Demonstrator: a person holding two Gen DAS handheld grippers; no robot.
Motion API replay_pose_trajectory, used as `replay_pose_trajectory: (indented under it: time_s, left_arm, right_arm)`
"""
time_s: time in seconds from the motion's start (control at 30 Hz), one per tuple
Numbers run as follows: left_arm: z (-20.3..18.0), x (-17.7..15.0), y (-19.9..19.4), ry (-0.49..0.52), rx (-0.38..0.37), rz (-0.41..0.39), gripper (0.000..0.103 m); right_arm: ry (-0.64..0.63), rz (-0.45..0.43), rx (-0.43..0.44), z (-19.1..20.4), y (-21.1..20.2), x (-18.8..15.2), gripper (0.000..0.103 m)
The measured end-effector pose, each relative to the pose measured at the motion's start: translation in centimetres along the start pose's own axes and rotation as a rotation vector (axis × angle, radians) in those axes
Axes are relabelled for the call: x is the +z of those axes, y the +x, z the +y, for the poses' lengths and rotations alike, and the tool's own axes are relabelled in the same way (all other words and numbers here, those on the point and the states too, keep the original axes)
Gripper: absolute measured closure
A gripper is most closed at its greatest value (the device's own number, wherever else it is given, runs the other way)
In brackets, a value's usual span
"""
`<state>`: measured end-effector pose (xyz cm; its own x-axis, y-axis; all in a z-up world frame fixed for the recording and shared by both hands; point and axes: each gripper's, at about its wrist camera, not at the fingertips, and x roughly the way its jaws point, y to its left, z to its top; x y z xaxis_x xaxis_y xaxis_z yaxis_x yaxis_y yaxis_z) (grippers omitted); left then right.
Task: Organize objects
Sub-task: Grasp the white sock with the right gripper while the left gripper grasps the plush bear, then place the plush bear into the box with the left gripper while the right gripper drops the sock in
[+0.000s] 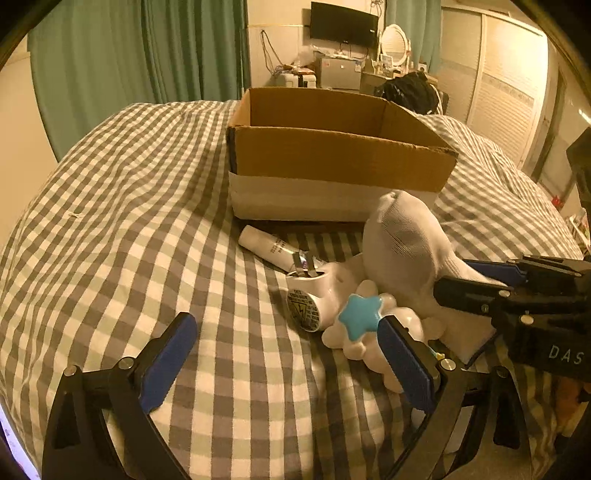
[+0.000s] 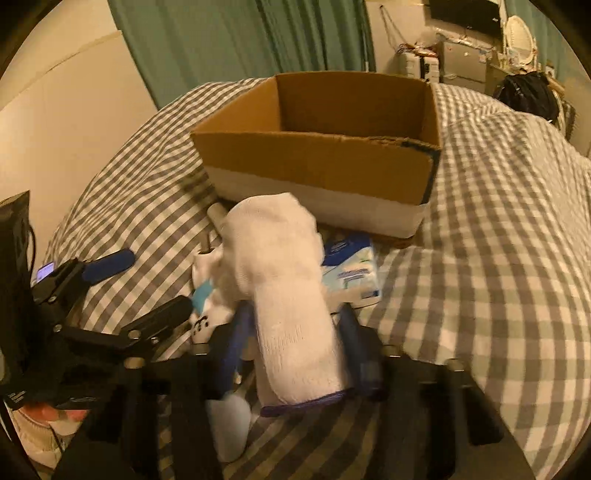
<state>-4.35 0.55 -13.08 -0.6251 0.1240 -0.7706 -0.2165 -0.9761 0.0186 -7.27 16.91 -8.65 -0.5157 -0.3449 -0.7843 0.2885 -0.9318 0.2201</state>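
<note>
An open cardboard box (image 1: 332,155) stands on the checked bed; it also shows in the right wrist view (image 2: 317,162). In front of it lie a white tube (image 1: 264,245), a white plug adapter (image 1: 314,295) and a white cloud toy with a blue star (image 1: 360,317). My right gripper (image 2: 295,332) is shut on a white sock (image 2: 284,280) and holds it up above the pile; the sock also shows in the left wrist view (image 1: 406,243). My left gripper (image 1: 288,354) is open and empty, its right finger beside the cloud toy.
A tissue pack (image 2: 351,269) lies right of the sock near the box. The checked bedspread (image 1: 129,206) spreads to the left. Green curtains (image 1: 129,55), a TV (image 1: 343,24) and a cluttered desk (image 1: 343,72) stand beyond the bed.
</note>
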Motion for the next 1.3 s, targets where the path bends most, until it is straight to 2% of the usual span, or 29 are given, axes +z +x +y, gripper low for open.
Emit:
replay_pose_trajectory:
  time_s: [0.1, 0.2, 0.43, 0.5, 0.53, 0.57, 0.63, 1.0, 1.3]
  left_arm:
    - [-0.2, 0.0, -0.1, 0.005, -0.012, 0.006, 0.002]
    - [-0.6, 0.1, -0.2, 0.000, -0.050, 0.010, 0.002]
    - [-3.5, 0.6, 1.4, 0.037, -0.112, 0.049, 0.002]
    - [-3.9, 0.7, 2.0, 0.048, -0.122, 0.061, 0.007]
    - [-4.1, 0.7, 2.5, 0.050, -0.131, 0.074, 0.014]
    - [-4.1, 0.7, 2.7, 0.047, -0.129, 0.083, 0.016]
    - [-4.0, 0.7, 2.9, 0.043, -0.125, 0.088, 0.016]
    - [-2.9, 0.6, -0.2, 0.018, -0.106, 0.041, 0.017]
    - [-2.5, 3.7, -4.4, 0.024, -0.104, -0.065, 0.017]
  right_arm:
    - [-0.003, -0.017, 0.014, 0.0, -0.5, 0.0, 0.073]
    - [-0.005, -0.062, 0.008, 0.0, -1.6, 0.0, 0.076]
    - [-0.019, -0.207, -0.105, -0.8, -6.4, -0.2, 0.077]
    - [-0.001, -0.216, -0.107, -1.4, -6.8, -0.4, 0.077]
    - [0.010, -0.216, -0.104, -1.8, -6.9, -0.5, 0.077]
    - [0.019, -0.214, -0.103, -2.2, -6.9, -0.6, 0.077]
    - [0.025, -0.210, -0.103, -2.4, -6.9, -0.8, 0.077]
    - [0.027, -0.230, -0.118, -1.9, -7.3, -0.8, 0.077]
    - [-0.011, -0.285, -0.157, -0.7, -9.7, 0.4, 0.077]
